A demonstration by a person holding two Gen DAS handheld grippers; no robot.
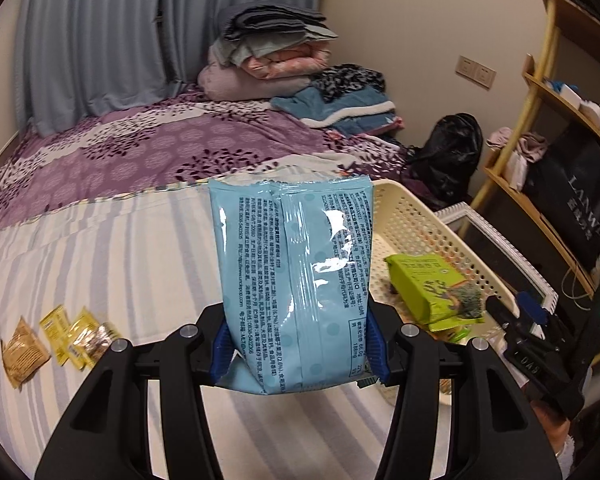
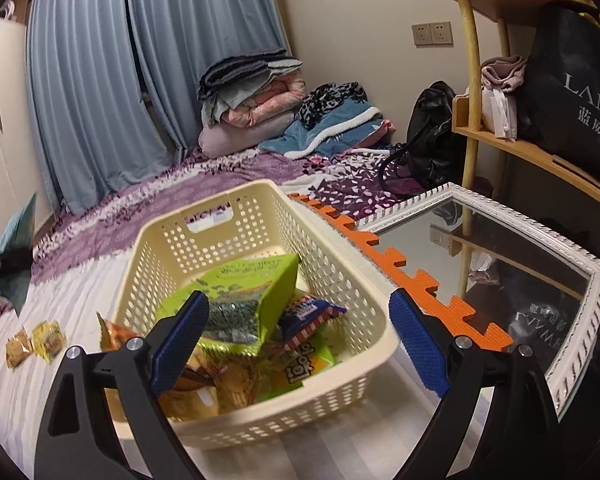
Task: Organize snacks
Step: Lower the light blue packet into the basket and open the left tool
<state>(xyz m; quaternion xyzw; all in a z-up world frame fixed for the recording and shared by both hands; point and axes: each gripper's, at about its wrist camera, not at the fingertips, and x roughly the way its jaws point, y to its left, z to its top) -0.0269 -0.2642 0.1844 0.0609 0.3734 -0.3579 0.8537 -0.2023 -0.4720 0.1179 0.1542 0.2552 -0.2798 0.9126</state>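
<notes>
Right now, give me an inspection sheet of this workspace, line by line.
Surface: bed with a striped sheet over a purple floral cover.
Job's things: cream basket holding a green packet and other snacks; blue snack bag held upright; small yellow packets loose on the sheet.
Clutter: folded blankets, black bag, framed mirror, orange foam mat.
Grippers: left gripper shut on the blue snack bag; right gripper open, above the basket, holding nothing.
Cables: thin wire by the shelf.
Surroundings: blue curtains, wooden shelf, wall sockets.
</notes>
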